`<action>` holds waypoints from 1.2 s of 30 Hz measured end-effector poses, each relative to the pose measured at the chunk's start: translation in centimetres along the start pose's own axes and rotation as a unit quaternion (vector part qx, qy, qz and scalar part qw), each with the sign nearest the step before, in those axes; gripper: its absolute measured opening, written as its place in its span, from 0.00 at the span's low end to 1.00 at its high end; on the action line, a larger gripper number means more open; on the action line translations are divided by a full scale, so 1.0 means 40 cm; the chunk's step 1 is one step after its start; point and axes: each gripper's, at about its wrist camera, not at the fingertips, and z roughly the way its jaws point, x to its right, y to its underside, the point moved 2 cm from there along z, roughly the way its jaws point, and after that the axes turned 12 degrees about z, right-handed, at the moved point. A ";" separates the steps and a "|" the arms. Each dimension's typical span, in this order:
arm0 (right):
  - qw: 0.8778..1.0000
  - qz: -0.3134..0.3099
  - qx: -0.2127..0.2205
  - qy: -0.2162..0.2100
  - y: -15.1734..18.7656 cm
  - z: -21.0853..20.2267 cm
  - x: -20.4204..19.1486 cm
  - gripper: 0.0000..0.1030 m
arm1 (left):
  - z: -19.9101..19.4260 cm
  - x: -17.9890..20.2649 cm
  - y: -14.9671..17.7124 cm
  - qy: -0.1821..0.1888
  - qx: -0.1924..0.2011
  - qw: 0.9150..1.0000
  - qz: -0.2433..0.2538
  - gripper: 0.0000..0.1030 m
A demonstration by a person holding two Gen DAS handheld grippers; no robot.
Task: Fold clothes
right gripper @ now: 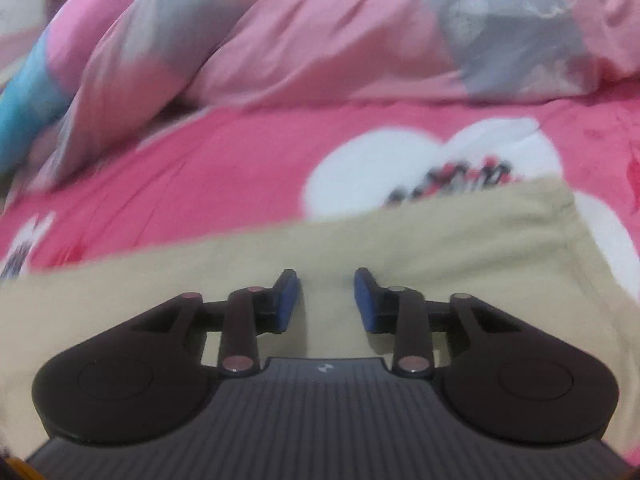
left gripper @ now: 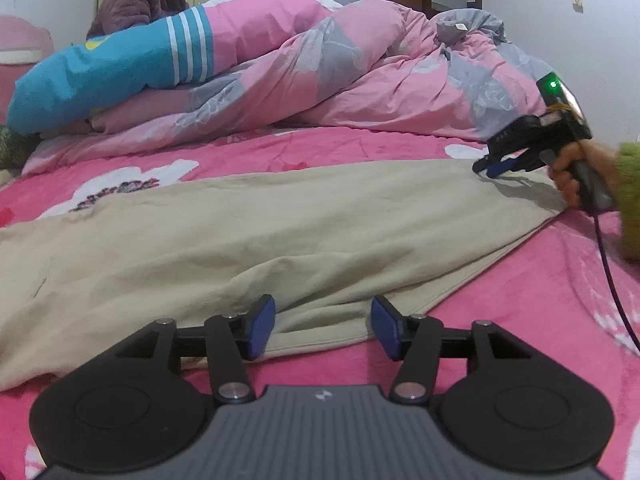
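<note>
left claw (left gripper: 323,328) open over beige garment (left gripper: 240,232); right claw (right gripper: 327,300) parted, empty

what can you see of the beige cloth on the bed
The beige cloth is a plain, soft-looking woven garment, which kind I cannot tell, spread mostly flat and wrinkled across the pink sheet. It has a stitched hem along its near edge, which lies between the open pads of the left tool, with a raised fold there. The right tool is at its far corner; in its own view its pads stand apart over the cloth, gripping nothing.
</note>
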 end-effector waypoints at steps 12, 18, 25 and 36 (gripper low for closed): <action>0.968 -0.177 -0.073 -0.160 0.243 -0.178 -0.386 0.37 | -0.093 -0.011 -0.002 0.049 0.006 0.998 -0.044 0.66; 0.934 -0.302 -0.115 -0.154 0.495 -0.260 -0.422 0.38 | -0.138 -0.062 0.009 0.039 0.015 0.997 -0.070 0.61; 0.925 -0.316 -0.100 -0.185 0.504 -0.347 -0.491 0.35 | -0.148 -0.093 0.029 0.050 0.008 0.993 -0.104 0.53; 0.935 -0.269 -0.133 -0.190 0.550 -0.348 -0.499 0.26 | -0.183 -0.157 0.043 0.008 0.020 0.991 -0.135 0.52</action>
